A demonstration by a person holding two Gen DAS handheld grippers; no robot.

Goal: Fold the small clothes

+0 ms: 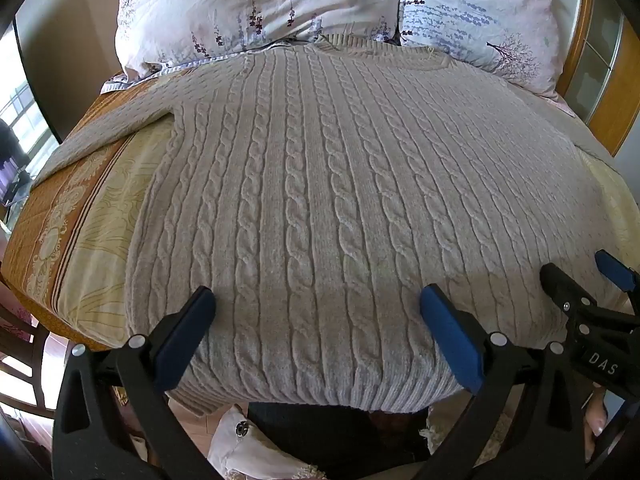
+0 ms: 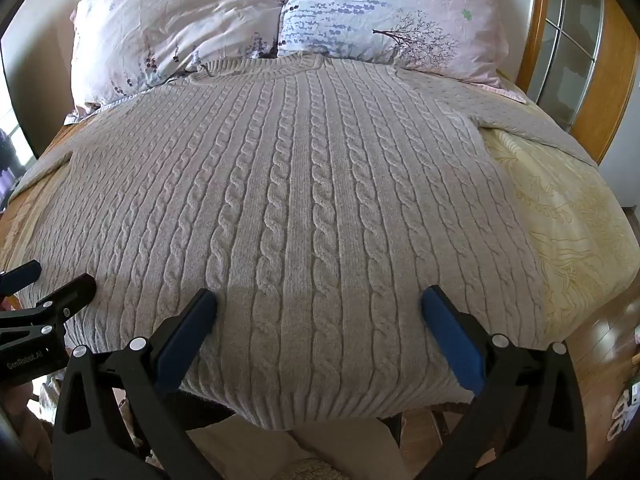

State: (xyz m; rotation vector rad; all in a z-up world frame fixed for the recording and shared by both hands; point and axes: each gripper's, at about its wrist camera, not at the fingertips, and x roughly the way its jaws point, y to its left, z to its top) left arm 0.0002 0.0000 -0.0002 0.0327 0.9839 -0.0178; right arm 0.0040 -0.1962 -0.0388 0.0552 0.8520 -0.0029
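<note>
1. The cable-knit sweater point(image 1: 320, 200) lies flat on the bedspread point(image 1: 80, 220), collar at 12 o'clock by the pillows point(image 1: 260, 0), sleeves spread.
2. The left tool point(image 1: 318, 306) and right tool point(image 2: 319, 306) both gape wide at the hem, gripping nothing.
3. No fold looks made yet; all folding remains.

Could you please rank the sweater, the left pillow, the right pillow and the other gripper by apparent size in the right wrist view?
1. sweater
2. left pillow and right pillow, too alike to rank
3. left gripper, partly cropped
</note>
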